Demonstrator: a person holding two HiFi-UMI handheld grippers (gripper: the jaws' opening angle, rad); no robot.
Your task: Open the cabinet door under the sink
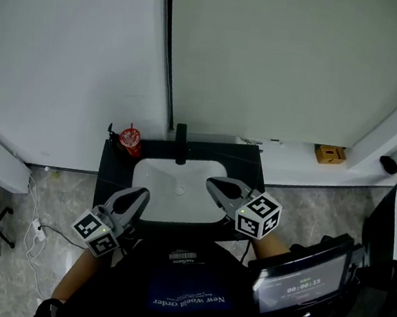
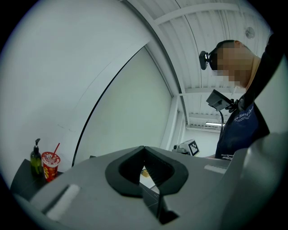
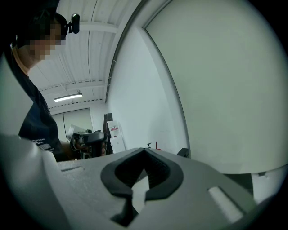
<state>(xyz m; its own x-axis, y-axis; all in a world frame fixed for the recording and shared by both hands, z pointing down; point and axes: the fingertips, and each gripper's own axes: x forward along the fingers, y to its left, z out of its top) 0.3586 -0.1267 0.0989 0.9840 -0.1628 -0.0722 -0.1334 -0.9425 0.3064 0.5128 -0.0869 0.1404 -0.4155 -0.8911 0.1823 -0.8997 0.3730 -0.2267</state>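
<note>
Tongs in both hands are pressed together with nothing between their tips. The left tongs (image 1: 138, 196) show their dark ribbed pads meeting at a point in the left gripper view (image 2: 144, 148). The right tongs (image 1: 214, 185) show the same closed point in the right gripper view (image 3: 144, 149).

Seen from the head, both tongs are held above the near rim of the white rectangular basin (image 1: 179, 170). The left pair is over its near left corner and the right pair over its right side. The basin is set in a dark stone-like surface (image 1: 113, 172) that runs out beyond and to either side of the tongs.

A black upright tap (image 1: 180, 145) stands past both tongs at the far edge of the basin. A red paper cup with a straw (image 1: 130, 139) sits beyond the left tongs at the far left corner, with a dark pump bottle (image 2: 36, 157) just beside it.

The cabinet door lies below the tongs, under this surface, and no view shows it.
</note>
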